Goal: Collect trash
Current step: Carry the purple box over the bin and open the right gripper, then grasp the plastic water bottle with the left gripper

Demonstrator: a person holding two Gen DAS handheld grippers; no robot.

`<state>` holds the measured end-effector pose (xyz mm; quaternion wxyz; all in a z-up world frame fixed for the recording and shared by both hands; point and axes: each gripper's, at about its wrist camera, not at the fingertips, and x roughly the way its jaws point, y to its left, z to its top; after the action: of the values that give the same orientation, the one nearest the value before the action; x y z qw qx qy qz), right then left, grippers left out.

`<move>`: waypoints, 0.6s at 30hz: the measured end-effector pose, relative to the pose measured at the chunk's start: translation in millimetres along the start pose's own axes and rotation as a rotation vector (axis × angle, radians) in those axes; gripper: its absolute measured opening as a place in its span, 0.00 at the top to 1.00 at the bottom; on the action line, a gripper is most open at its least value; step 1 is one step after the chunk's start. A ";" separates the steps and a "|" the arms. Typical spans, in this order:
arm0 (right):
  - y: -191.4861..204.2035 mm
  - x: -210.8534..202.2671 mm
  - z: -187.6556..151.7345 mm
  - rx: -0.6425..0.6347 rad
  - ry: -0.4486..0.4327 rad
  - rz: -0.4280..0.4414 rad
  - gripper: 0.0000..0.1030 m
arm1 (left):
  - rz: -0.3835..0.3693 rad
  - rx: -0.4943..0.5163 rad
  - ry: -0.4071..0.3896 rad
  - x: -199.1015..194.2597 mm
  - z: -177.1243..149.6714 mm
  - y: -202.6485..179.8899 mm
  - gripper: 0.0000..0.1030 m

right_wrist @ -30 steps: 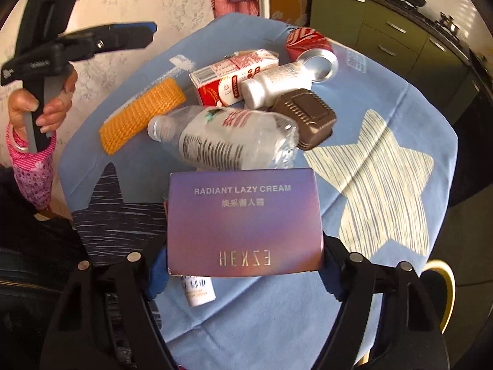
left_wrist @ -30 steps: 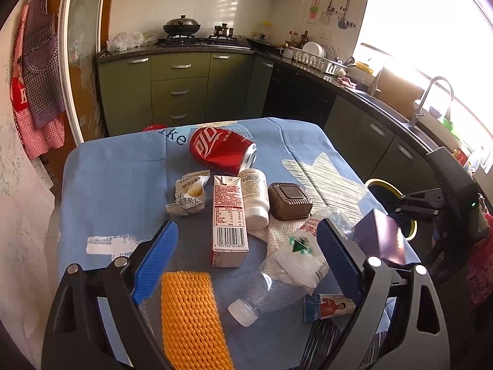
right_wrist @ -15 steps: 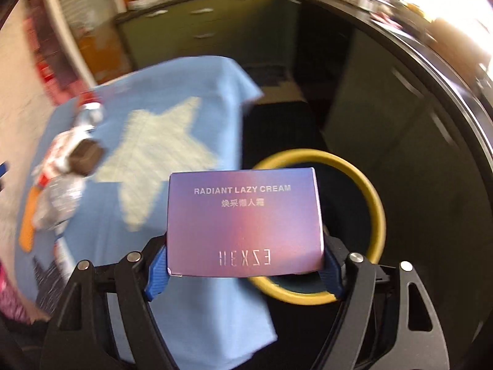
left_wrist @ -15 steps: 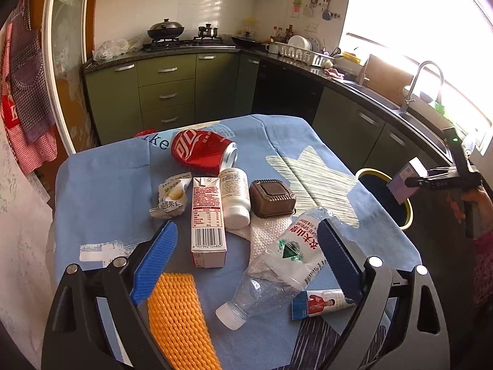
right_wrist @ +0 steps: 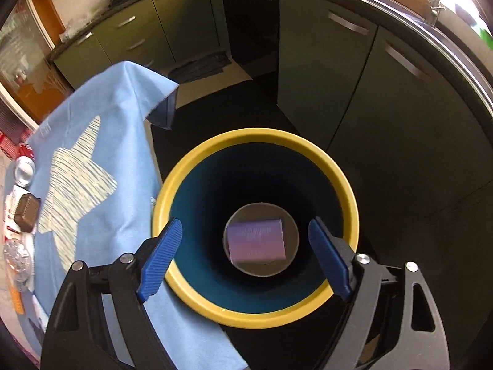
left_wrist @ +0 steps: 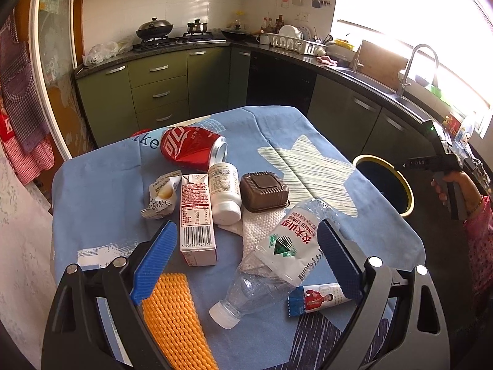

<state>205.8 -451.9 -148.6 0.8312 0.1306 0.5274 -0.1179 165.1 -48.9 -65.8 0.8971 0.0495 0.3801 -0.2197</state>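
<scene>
The purple cream box lies at the bottom of the yellow-rimmed bin, free of any grip. My right gripper hangs over the bin's mouth, its jaws opening with nothing between them. In the left wrist view the right gripper shows at the far right over the bin, held by a hand. My left gripper stands open above the table, over a crushed water bottle and a milk carton.
On the blue star cloth lie a dented red can, a white pill bottle, a brown plastic box, a wrapper, an orange foam net and a small tube. Green cabinets stand behind the bin.
The right gripper swung from the table to over the bin, opened and let the purple box drop inside. The left gripper barely shifted over the table.
</scene>
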 end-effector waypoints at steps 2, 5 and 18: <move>2.5 -5.3 -4.0 -0.008 -0.008 0.007 0.23 | -0.003 0.012 0.007 2.9 0.0 -2.5 0.12; 7.4 -15.4 -15.9 -0.021 -0.014 0.038 0.23 | -0.017 0.051 0.031 9.5 -0.6 -9.8 0.12; 38.1 -39.1 -80.2 -0.019 -0.052 0.176 0.20 | -0.133 0.436 0.200 55.8 -5.8 -58.0 0.12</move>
<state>134.5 -386.5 -142.4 0.8530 0.1657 0.4930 -0.0428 170.5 -119.5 -104.6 0.8068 0.2380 0.4129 -0.3492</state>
